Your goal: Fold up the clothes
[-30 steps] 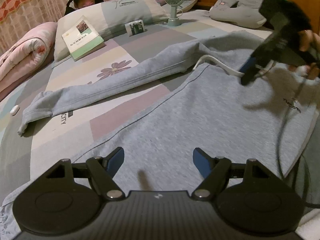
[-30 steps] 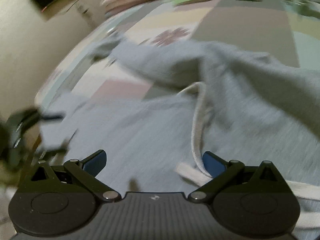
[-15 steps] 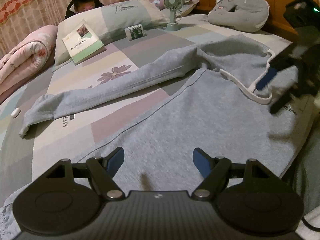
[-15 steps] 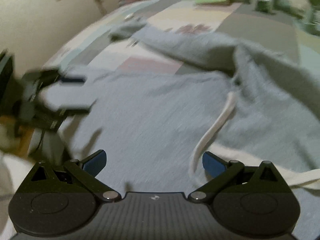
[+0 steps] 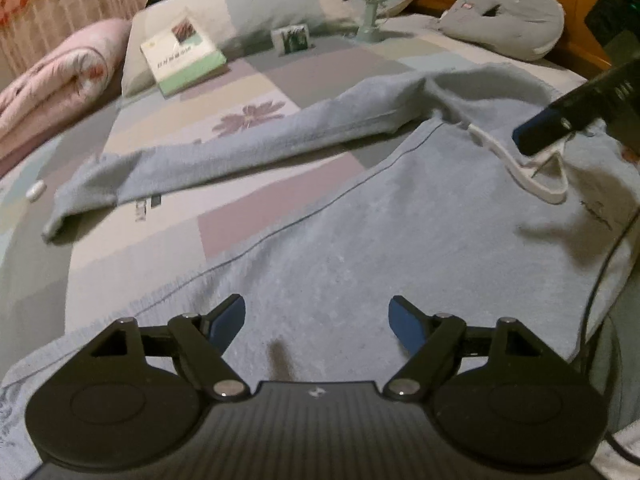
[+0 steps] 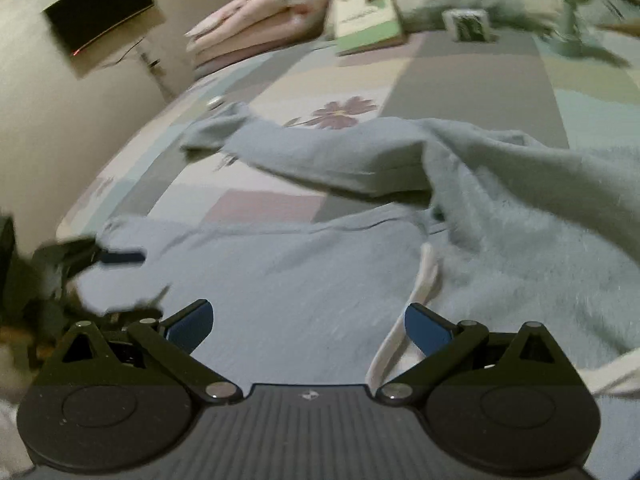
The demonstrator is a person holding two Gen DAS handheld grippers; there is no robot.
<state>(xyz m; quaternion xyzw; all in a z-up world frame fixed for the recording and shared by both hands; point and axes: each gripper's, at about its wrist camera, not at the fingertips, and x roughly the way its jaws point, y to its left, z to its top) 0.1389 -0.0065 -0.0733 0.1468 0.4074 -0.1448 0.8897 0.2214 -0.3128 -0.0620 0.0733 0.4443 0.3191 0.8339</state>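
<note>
A grey sweatshirt (image 5: 360,240) is lying spread across the near part of the bed (image 5: 280,80), its body reaching the near edge and one sleeve (image 5: 224,152) stretching out flat toward the left edge. Its white drawstring (image 5: 532,176) is curling near the neck opening at the right. The left claw (image 5: 318,316) is hovering low over the sweatshirt's body with its blue-padded fingers spread wide, gripping nothing. The right claw (image 6: 308,322) is hanging over the neck area, also wide open and empty, with the drawstring running just beside its right finger (image 6: 428,330); whether they are touching cannot be told. At the head of the bed, a book (image 5: 182,58) is leaning on a pillow (image 5: 272,4), a small green fan (image 5: 370,0) is standing nearby, and a pink quilt (image 5: 52,80) is lying folded at the far left corner.
</note>
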